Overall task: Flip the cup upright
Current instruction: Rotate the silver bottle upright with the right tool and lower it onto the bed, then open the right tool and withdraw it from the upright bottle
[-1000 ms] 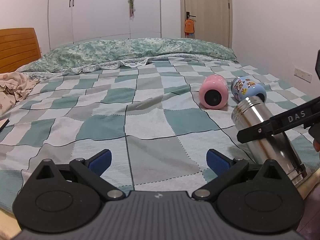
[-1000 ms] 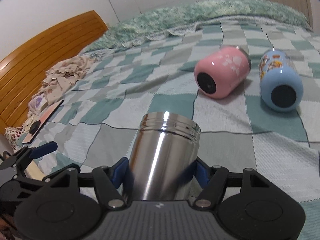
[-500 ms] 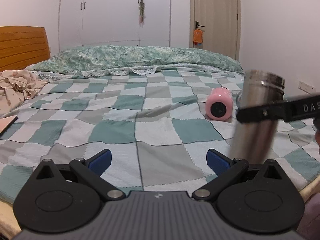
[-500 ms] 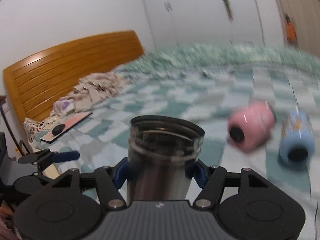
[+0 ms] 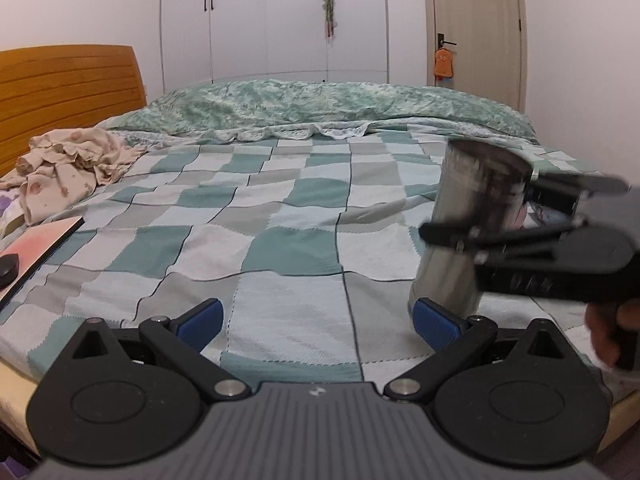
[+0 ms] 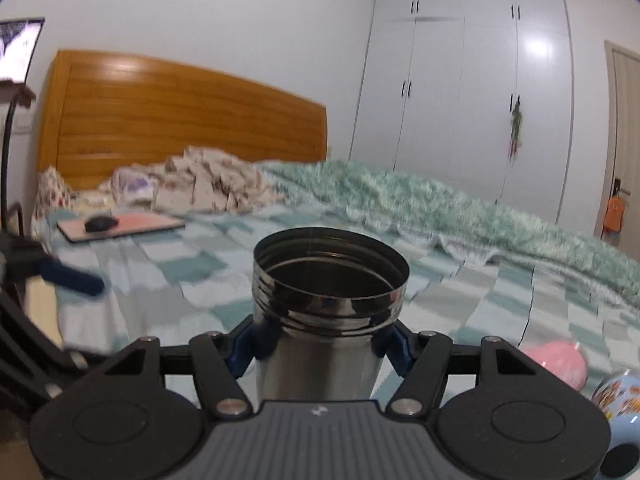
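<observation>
My right gripper (image 6: 320,346) is shut on a steel cup (image 6: 326,320), held nearly upright with its open threaded mouth up, above the checked bedspread (image 6: 500,300). In the left wrist view the steel cup (image 5: 472,224) stands at the right, tilted slightly, clamped by the right gripper (image 5: 476,240); its base sits near the bed's front edge. My left gripper (image 5: 316,320) is open and empty, low over the near edge of the bedspread (image 5: 280,248).
A pink cup (image 6: 556,364) and a blue cartoon cup (image 6: 618,404) lie on their sides at the right. A pink pad with a black mouse (image 5: 8,266) and crumpled clothes (image 5: 68,168) lie at the left. A wooden headboard (image 5: 68,80) stands behind.
The right gripper has swung the steel cup from lying tilted to nearly upright, mouth up, and turned left toward the headboard. The left gripper has tilted up slightly, still open.
</observation>
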`<state>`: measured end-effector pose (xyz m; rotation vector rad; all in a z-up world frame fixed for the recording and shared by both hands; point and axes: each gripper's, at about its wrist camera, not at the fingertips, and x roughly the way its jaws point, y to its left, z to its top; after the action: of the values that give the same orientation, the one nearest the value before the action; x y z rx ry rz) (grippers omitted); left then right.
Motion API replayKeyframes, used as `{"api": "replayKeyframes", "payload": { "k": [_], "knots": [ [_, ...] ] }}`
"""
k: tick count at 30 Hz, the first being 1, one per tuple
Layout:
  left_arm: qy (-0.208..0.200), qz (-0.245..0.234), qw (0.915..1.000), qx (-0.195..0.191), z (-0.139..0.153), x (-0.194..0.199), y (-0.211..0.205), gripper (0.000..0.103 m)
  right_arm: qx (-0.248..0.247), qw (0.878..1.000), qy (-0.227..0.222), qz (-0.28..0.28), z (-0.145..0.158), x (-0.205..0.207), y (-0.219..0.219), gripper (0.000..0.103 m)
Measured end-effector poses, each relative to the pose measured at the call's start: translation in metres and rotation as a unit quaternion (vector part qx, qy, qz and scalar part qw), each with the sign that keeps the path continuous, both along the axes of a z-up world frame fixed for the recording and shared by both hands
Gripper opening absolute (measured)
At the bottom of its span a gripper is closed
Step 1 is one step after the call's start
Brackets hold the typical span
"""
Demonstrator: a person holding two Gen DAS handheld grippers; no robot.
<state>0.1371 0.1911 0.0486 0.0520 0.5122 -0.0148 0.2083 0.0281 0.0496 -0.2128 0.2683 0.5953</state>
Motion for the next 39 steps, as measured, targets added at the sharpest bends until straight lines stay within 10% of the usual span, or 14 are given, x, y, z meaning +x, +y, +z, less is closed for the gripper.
{"api": "replayKeyframes", "payload": {
  "k": [11, 21, 39],
  "knots": [
    [-0.01, 0.005, 0.9999, -0.004, 0.004, -0.004, -0.003, 0.103, 0.031, 0.999, 0.013, -0.004, -0.003, 0.003, -0.011, 0.064],
    [-0.042, 0.004, 0.9989, -0.02, 0.025, -0.027, -0.021, 0.103, 0.083, 0.995, -0.032, -0.035, 0.027, -0.028, -0.059, 0.103],
    [-0.147, -0.032, 0.9851, -0.084, 0.016, -0.11, -0.14, 0.103, 0.07, 0.982, -0.08, -0.159, 0.018, -0.178, -0.226, 0.103]
  ]
}}
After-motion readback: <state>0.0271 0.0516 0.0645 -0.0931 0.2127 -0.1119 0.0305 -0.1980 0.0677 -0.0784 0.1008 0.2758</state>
